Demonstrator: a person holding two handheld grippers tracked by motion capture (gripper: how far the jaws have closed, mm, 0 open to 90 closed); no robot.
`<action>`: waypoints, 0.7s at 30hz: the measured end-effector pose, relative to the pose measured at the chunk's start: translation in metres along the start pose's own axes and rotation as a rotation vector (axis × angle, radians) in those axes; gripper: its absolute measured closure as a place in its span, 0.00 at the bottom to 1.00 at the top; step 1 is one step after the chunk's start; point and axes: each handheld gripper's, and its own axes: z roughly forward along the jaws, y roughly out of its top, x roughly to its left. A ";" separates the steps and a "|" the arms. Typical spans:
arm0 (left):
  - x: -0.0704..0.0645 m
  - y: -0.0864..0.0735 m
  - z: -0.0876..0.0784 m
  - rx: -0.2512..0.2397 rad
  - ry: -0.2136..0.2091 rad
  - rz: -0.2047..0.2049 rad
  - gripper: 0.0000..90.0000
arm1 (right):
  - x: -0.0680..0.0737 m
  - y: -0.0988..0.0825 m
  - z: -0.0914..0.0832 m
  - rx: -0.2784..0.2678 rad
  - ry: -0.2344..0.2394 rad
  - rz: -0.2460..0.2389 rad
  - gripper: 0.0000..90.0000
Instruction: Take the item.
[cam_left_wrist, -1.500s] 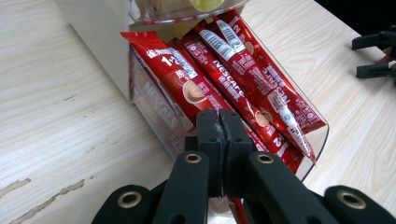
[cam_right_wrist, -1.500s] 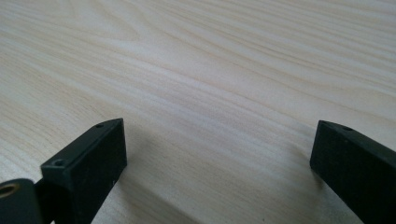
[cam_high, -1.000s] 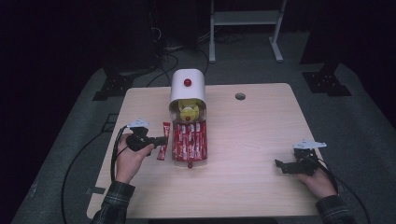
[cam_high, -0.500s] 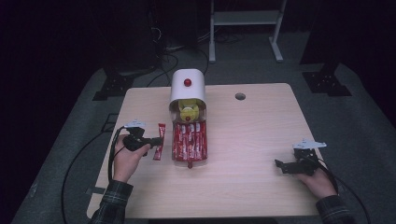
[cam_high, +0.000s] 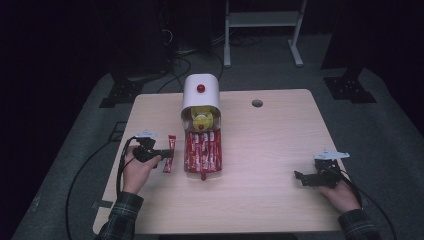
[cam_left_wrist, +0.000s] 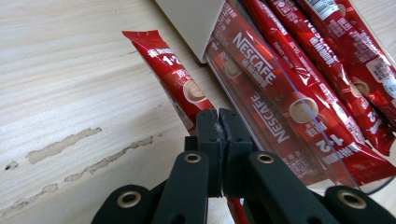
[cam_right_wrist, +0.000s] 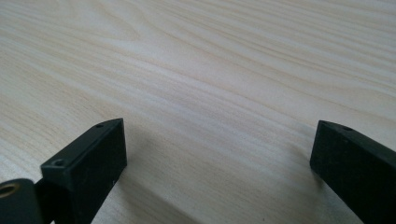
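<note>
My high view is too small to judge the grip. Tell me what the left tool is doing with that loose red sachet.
Observer: The left tool is shut on the loose sachet, pinching it near one end.
Operator: Report the right tool.
Observer: The right tool stands wide open, bare table between its jaws.
Operator: Read the print on the tray sachets.
Observer: The tray sachets say Nescafe in white letters.

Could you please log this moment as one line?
left gripper: shut on sachet | right gripper: open, idle | tray: stocked
</note>
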 end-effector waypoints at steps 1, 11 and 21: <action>0.000 0.000 0.001 0.000 0.001 0.002 0.99 | 0.000 0.000 0.000 0.000 0.000 0.000 0.03; 0.006 -0.002 0.010 0.036 0.012 -0.010 0.99 | 0.000 0.000 0.000 0.000 0.000 -0.001 0.03; 0.015 -0.007 0.015 0.048 0.019 -0.036 0.99 | 0.000 0.000 0.000 0.000 0.000 -0.001 0.03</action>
